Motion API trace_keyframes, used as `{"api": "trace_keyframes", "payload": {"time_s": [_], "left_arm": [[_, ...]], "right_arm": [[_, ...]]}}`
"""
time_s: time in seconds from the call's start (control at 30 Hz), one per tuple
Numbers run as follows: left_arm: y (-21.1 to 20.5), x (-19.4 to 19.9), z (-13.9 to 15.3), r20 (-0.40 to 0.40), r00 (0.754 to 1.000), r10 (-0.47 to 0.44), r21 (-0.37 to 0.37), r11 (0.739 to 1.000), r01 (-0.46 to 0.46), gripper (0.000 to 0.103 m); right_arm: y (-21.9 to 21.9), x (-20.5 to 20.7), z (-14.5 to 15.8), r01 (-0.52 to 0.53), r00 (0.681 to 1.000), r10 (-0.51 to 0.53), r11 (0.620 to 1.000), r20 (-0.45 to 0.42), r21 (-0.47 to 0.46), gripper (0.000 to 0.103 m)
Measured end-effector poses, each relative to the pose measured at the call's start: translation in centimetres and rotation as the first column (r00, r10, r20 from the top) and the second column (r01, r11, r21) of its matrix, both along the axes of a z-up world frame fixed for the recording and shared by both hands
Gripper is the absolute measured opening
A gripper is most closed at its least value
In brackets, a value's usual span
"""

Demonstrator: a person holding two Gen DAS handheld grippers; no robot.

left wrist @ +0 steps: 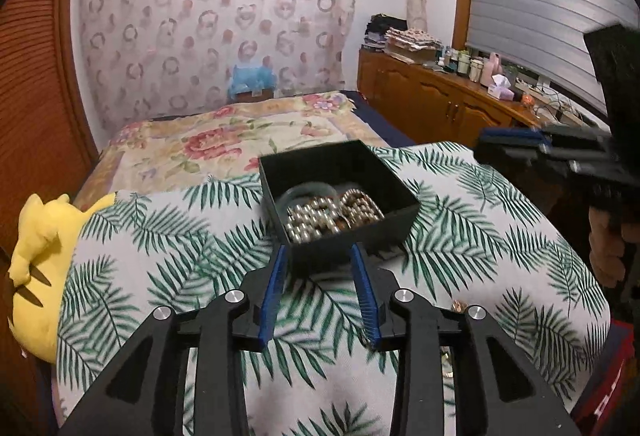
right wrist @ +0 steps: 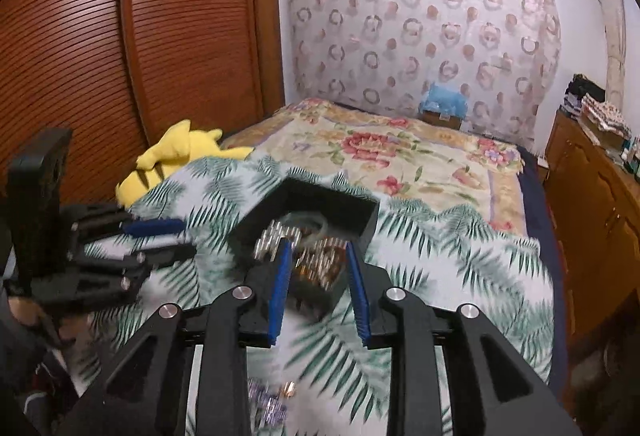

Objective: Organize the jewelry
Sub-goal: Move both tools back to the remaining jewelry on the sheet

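Observation:
A black open box (left wrist: 340,204) sits on a palm-leaf cloth (left wrist: 160,236). It holds silver bead bracelets (left wrist: 312,222), brown bead bracelets (left wrist: 360,210) and a pale bangle. My left gripper (left wrist: 320,256) is open, its blue pads just short of the box's near wall. In the right wrist view the box (right wrist: 308,208) lies ahead, and my right gripper (right wrist: 318,252) is open over its near corner, empty. Small gold and purple pieces (right wrist: 280,392) lie on the cloth below the right gripper. A gold piece (left wrist: 458,305) lies by the left gripper.
A yellow plush toy (left wrist: 40,256) lies at the cloth's left edge. A floral bedspread (left wrist: 240,132) stretches behind the box. A wooden cabinet (left wrist: 440,104) with bottles stands at the right, and a wooden wardrobe (right wrist: 120,56) at the left.

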State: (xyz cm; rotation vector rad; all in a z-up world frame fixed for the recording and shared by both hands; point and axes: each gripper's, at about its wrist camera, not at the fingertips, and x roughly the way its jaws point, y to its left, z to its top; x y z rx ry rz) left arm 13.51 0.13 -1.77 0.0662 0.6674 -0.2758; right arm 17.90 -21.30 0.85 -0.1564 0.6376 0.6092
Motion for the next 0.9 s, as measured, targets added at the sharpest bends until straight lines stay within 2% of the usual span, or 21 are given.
{"api": "trace_keyframes", "payload": {"time_s": [0.27,0.3,0.4,0.43,0.5,0.67,0.73,0.83,0.9], "left_arm": [[-0.5,-2.9,-2.0,-0.028,1.0,-0.013,-0.013,1.0,0.013,0.034],[-0.4,-3.2,-2.2,-0.031,0.999,-0.013,-0.015,1.0,0.012,0.034],[-0.2,-4.0,-2.7,-0.033,0.999,-0.002,-0.008,1.0,0.002,0.036],[-0.1,-4.1,-2.8,-0.035,0.999,-0.001,-0.009,1.0,0.0,0.04],[0.1,-4.5,-3.0,-0.039,0.999,0.001,-0.013,1.0,-0.001,0.042],[0.5,-5.2,-3.4,-0.044,0.999,0.006,-0.017,1.0,-0.007,0.05],[0.5,-5.4,-3.5,-0.044,0.999,0.011,-0.012,1.0,-0.011,0.051],[0.6,-5.6,-3.6,-0.039,0.999,0.018,-0.007,1.0,-0.018,0.059],[0.6,-5.6,-3.8,-0.04,0.999,0.02,-0.006,1.0,-0.02,0.059]], "right_arm": [[-1.2,-4.5,-5.2,0.011,0.996,-0.012,1.0,-0.093,-0.007,0.03],[-1.2,-4.8,-5.7,0.014,0.995,-0.015,1.0,-0.1,-0.008,0.033],[-1.1,-6.0,-7.0,0.034,0.992,-0.034,0.999,-0.121,-0.004,0.05],[-1.0,-6.1,-7.3,0.035,0.99,-0.035,0.999,-0.133,0.003,0.052],[-0.8,-6.7,-8.2,0.047,0.984,-0.044,0.999,-0.171,0.015,0.053],[0.0,-7.1,-9.5,0.058,0.974,-0.054,0.998,-0.221,0.014,0.065],[0.4,-7.2,-10.0,0.061,0.972,-0.06,0.998,-0.226,-0.003,0.066],[0.6,-7.0,-10.5,0.073,0.966,-0.074,0.997,-0.248,-0.012,0.068],[0.7,-6.6,-10.8,0.081,0.958,-0.082,0.997,-0.276,-0.015,0.068]]}}
